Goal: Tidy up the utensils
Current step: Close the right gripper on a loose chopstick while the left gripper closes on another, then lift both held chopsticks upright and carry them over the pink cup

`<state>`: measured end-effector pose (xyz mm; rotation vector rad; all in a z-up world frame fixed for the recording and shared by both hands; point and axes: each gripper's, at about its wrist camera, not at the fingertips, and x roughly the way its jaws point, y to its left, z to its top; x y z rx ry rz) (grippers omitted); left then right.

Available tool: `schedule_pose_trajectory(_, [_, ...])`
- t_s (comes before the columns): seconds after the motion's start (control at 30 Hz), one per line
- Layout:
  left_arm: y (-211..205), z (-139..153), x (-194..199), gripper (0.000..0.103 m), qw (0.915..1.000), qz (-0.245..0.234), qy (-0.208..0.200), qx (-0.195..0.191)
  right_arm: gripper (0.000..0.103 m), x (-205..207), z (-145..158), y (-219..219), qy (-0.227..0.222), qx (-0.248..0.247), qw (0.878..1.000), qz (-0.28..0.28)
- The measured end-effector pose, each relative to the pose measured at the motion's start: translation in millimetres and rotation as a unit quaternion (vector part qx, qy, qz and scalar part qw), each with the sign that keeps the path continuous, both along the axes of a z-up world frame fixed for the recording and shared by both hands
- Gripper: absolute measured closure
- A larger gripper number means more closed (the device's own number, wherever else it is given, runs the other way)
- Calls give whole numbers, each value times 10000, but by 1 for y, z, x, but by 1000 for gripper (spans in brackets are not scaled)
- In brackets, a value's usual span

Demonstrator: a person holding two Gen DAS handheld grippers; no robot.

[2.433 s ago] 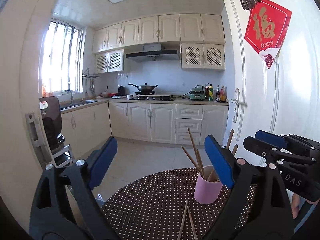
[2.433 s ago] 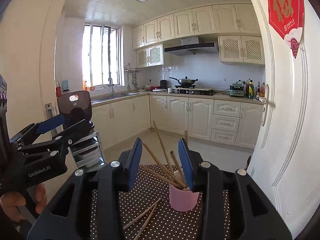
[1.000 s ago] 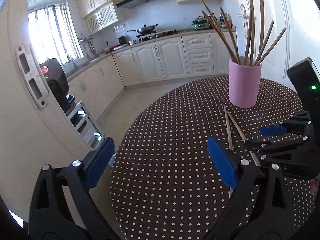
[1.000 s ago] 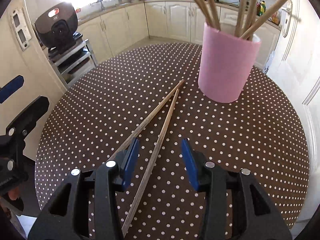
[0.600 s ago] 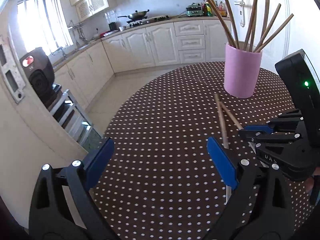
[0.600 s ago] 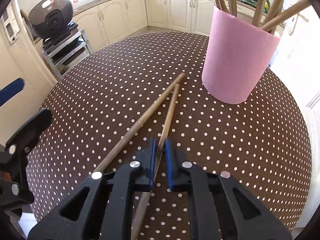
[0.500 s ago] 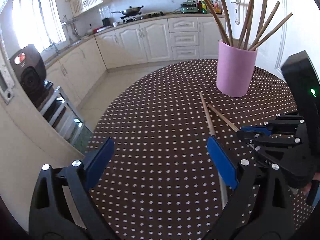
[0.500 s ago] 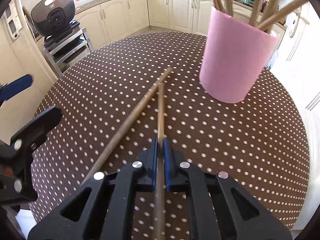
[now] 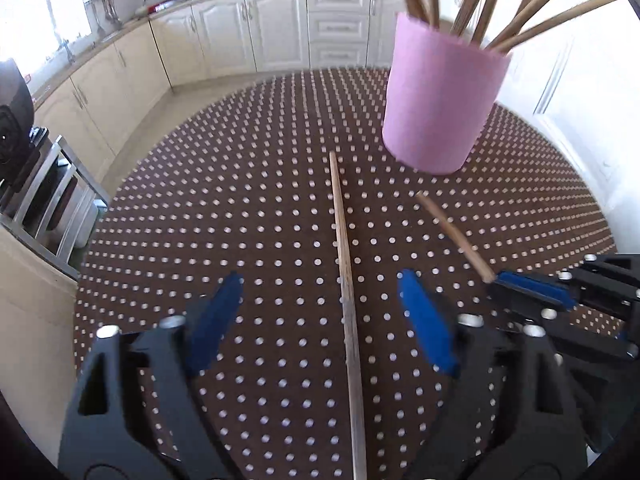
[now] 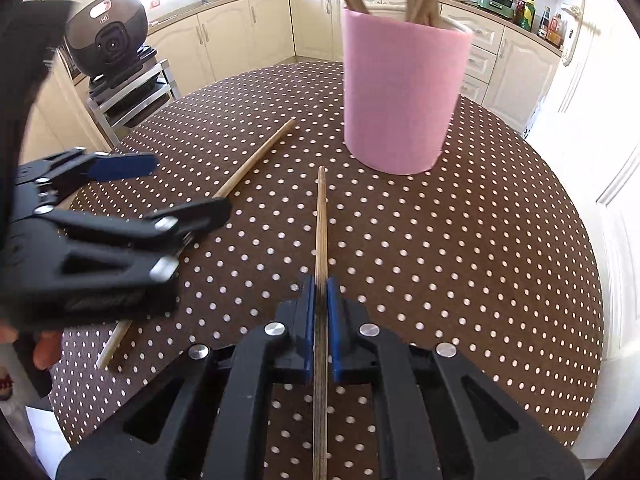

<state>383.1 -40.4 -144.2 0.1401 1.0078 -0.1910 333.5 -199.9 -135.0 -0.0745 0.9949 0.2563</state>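
One chopstick (image 10: 321, 240) is clamped in the jaws of the right gripper (image 10: 320, 320), its tip near the pink cup (image 10: 400, 100). A second chopstick (image 9: 346, 280) is lying on the dotted bench (image 9: 240, 220) between the closing, untouching jaws of the left gripper (image 9: 320, 320).

no wording reads clearly anywhere. the round dark appliance (image 10: 106, 38) beyond the table's far left edge bears a small oval badge, its marks too blurred to read.

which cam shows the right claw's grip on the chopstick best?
Right wrist view: the right claw is shut on the chopstick, pads pressing both sides. Left wrist view shows only that claw's tips from the side with the chopstick sticking out.
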Motion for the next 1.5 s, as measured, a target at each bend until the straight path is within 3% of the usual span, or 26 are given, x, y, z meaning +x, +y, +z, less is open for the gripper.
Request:
schedule_pose_trajectory(0.17, [-4, -4, 12, 60, 9997, 48, 199, -136, 98, -8, 2, -19, -14, 68, 10000, -13])
schedule_pose_trajectory(0.2, [-4, -4, 13, 69, 9996, 26, 229, -179, 98, -10, 3, -22, -13, 98, 10000, -10])
schedule_pose_trajectory(0.27, [-4, -1, 16, 73, 9994, -15, 289, -202, 98, -10, 4, -21, -21, 134, 9999, 5])
schedule_pose_trajectory(0.37, [-2, 0, 14, 95, 9990, -43, 329, -299, 98, -8, 8, -19, -84, 244, 9997, 38])
schedule_pose_trajectory(0.63, [15, 26, -19, 97, 9983, 67, 56, -570, 98, -19, 32, -10, -323, 431, 9985, 94])
schedule_pose_trajectory(1.1, [32, 122, -95, 97, 9885, -147, -1218, -881, 98, -72, 110, 2, -1359, 661, 9881, 298])
schedule_pose_trajectory(1.5, [30, 144, -125, 97, 9783, -323, -1763, -1035, 98, -95, 134, -5, -2205, 826, 9716, 256])
